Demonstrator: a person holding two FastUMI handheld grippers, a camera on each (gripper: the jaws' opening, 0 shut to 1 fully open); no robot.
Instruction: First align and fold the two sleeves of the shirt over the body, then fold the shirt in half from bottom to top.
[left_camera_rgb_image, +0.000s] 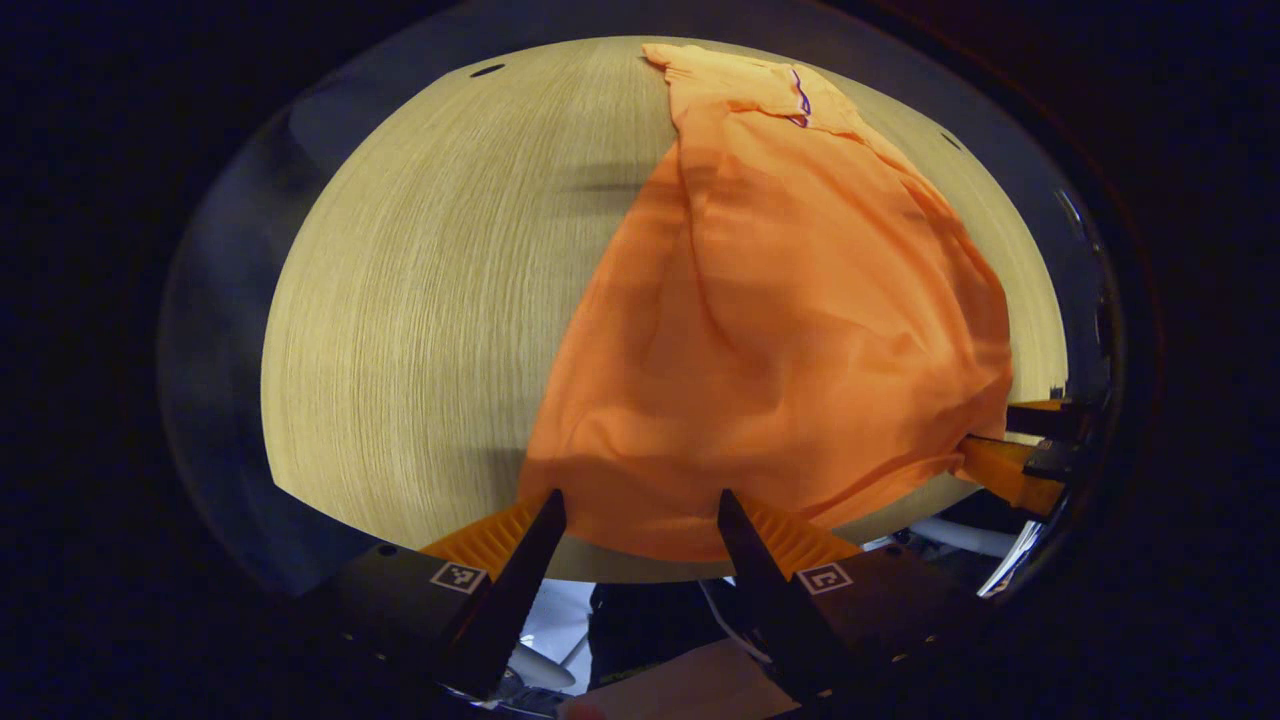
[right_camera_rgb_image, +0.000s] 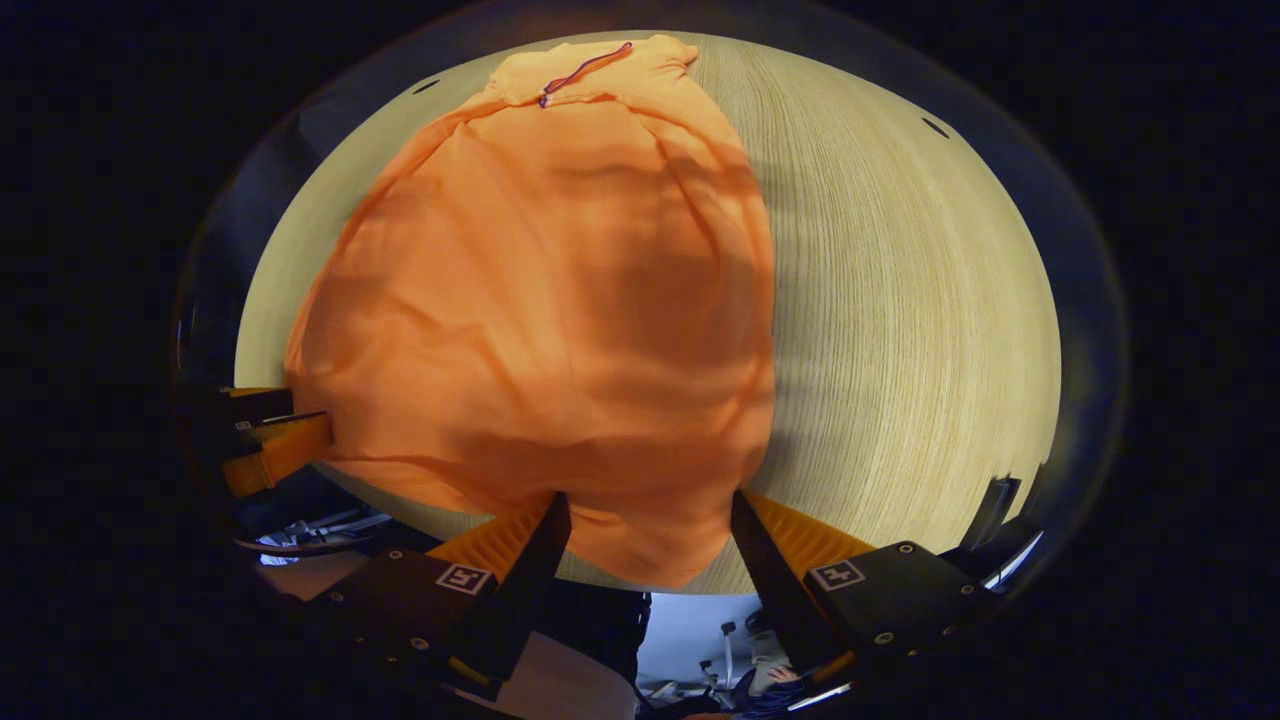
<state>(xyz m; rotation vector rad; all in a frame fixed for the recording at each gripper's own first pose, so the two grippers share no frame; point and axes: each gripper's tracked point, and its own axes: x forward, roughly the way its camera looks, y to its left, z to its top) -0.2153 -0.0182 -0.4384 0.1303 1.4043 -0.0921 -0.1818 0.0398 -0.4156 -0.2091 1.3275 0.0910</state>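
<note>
Orange shirt (left_camera_rgb_image: 780, 330) lies on wooden surface (left_camera_rgb_image: 420, 330), collar (left_camera_rgb_image: 800, 100) at far end, sleeves seemingly already folded in, body narrow. Step judged: bottom-to-top fold about to start. Left tongs (left_camera_rgb_image: 640, 515) apart, straddling near hem; right tongs (right_camera_rgb_image: 645, 515) apart at other hem corner. Next: clamp both corners, lift evenly, carry hem to collar.

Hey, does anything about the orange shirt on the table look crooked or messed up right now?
Nothing damaged. The orange shirt lies lengthwise on the wooden table, wrinkled, its bottom hem drooping over the near edge between both open grippers.
</note>
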